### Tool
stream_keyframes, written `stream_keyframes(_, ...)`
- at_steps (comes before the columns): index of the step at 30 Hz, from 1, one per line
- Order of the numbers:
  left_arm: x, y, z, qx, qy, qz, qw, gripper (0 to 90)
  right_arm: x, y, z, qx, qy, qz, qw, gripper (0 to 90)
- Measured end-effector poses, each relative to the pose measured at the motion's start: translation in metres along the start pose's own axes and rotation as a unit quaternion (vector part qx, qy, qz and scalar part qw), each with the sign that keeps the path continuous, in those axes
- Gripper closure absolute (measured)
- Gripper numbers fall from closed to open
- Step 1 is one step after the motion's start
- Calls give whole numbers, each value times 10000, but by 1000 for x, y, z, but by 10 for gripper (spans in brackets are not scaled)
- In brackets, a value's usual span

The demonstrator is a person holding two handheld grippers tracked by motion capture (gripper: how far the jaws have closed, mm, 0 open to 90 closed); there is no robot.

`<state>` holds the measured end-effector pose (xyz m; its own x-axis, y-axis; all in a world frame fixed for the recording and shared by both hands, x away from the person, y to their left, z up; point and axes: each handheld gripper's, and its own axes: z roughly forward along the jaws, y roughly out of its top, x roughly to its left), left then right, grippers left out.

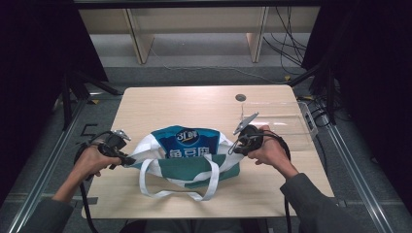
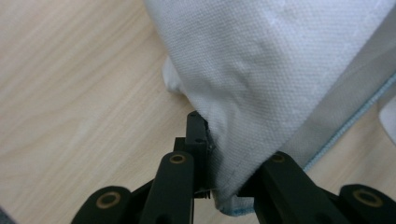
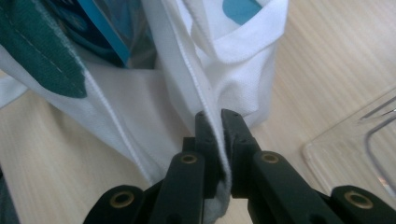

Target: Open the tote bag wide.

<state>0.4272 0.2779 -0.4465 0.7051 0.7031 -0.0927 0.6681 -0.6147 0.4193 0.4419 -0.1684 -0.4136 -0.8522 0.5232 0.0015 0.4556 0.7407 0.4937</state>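
A white and green tote bag (image 1: 187, 162) sits on the near half of the light wooden table (image 1: 194, 104), roughly at its middle, with its mouth held wide between the two grippers. Inside it a blue snack packet (image 1: 188, 143) with white lettering stands against the far wall. Two white handles (image 1: 204, 187) droop from the near side of the bag toward the table's near edge.

The left gripper (image 1: 127, 160), held in the person's left hand (image 1: 90, 162), is at the bag's left end. In the left gripper view its black jaws are clamped on a fold of the white woven cloth (image 2: 261, 84) at the bag's rim, with the fabric running up and away over the wood.

The right gripper (image 1: 235, 148), in the right hand (image 1: 269, 150), is at the bag's right end. In the right gripper view its jaws are pressed together on a white seamed edge (image 3: 219, 140) of the bag, the cloth pinched thin between them.

A clear plastic tray (image 1: 286, 124) lies on the table just right of and beyond the right gripper.
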Motion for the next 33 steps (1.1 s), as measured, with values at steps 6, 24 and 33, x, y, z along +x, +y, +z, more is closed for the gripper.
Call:
stream_keyframes(6, 1, -10, 25, 75, -46, -160, 9998, 801, -1, -12, 21, -29, -59, 65, 10000, 864)
stream_keyframes(24, -3, -17, 38, -67, 111, -191, 9997, 743, 2, -33, 55, -2, -2, 365, 9993, 848)
stream_keyframes(33, -11, -5, 0, -390, 156, 150, 9990, 461, 16, -34, 9, -802, -333, 584, 9945, 582)
